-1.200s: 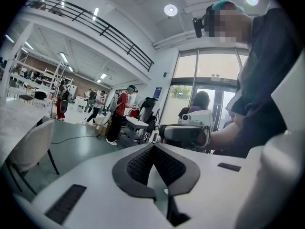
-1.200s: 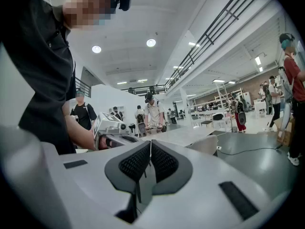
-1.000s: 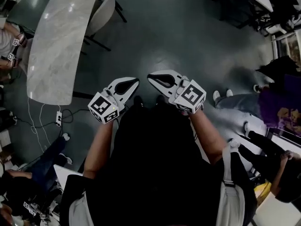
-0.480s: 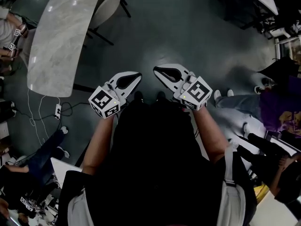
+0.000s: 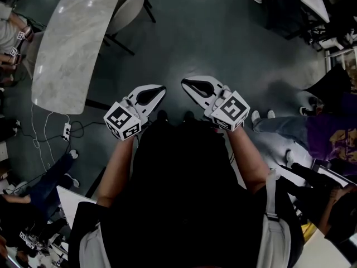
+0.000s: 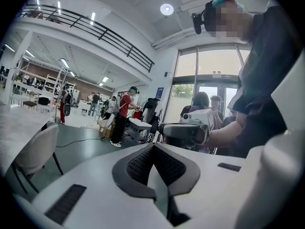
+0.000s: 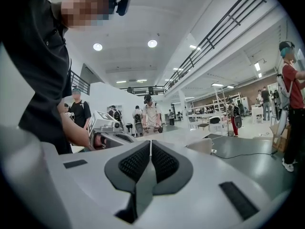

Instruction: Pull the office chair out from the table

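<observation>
The chair (image 5: 124, 9) is a pale shell seat on dark legs, tucked against the right edge of the long marble table (image 5: 67, 54) at the upper left. In the left gripper view the chair (image 6: 34, 149) stands at the left, some way ahead. My left gripper (image 5: 162, 88) and right gripper (image 5: 185, 82) hang side by side over bare floor in front of my body, tips angled toward each other, far from the chair. Both are shut and hold nothing. The left gripper (image 6: 153, 147) and right gripper (image 7: 150, 142) show pads pressed together. Each gripper view shows the other gripper.
A power strip (image 5: 66, 132) and cables lie on the floor below the table's near end. A person's legs (image 5: 273, 121) stretch in from the right, and more people sit at both edges. Dark grey floor (image 5: 212, 32) lies between me and the chair.
Both grippers stay shut and hold about the same place. The head view has shifted slightly, so the table and chair sit a little differently in the frame.
</observation>
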Tool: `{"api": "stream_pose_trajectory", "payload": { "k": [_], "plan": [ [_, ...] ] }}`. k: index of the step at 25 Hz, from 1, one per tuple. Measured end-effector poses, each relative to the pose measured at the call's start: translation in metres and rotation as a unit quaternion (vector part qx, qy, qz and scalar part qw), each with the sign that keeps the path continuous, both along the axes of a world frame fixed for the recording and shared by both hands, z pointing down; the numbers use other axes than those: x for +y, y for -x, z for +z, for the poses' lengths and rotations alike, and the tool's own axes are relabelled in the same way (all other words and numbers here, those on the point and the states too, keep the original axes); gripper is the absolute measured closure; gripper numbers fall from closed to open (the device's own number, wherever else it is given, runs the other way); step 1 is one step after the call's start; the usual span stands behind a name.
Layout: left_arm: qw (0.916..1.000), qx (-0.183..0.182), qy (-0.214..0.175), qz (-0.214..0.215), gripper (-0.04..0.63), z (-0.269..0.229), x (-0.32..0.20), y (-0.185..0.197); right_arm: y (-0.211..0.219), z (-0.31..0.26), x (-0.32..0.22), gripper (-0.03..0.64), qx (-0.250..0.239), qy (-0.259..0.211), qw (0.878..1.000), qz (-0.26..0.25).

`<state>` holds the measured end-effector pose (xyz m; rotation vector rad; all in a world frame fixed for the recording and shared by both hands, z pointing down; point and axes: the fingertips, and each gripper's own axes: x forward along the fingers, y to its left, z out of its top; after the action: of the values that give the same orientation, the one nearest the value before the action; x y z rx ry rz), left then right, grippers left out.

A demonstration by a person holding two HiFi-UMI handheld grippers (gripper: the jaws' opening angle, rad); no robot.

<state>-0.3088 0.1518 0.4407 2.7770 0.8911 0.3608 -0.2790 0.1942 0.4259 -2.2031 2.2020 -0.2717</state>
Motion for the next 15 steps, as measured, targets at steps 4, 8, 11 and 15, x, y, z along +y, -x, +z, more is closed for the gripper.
{"api": "stream_pose_trajectory", "payload": {
  "k": [4, 8, 11, 15],
  "plan": [
    [1.0, -0.002, 0.002, 0.005, 0.583, 0.001, 0.004, -0.003, -0.002, 0.001, 0.001, 0.594, 0.003, 0.004, 1.0, -0.001],
    [1.0, -0.002, -0.002, 0.009, 0.583, 0.001, 0.008, -0.005, -0.003, -0.001, 0.003, 0.594, 0.005, 0.003, 1.0, -0.004],
    [0.9999, -0.002, -0.006, 0.009, 0.583, -0.002, 0.013, -0.008, -0.004, -0.002, 0.01, 0.594, 0.004, 0.002, 1.0, -0.006],
    [0.9998, -0.007, -0.011, 0.013, 0.583, 0.001, 0.02, -0.008, -0.004, 0.004, 0.018, 0.594, -0.001, 0.006, 1.0, -0.005]
  ]
}}
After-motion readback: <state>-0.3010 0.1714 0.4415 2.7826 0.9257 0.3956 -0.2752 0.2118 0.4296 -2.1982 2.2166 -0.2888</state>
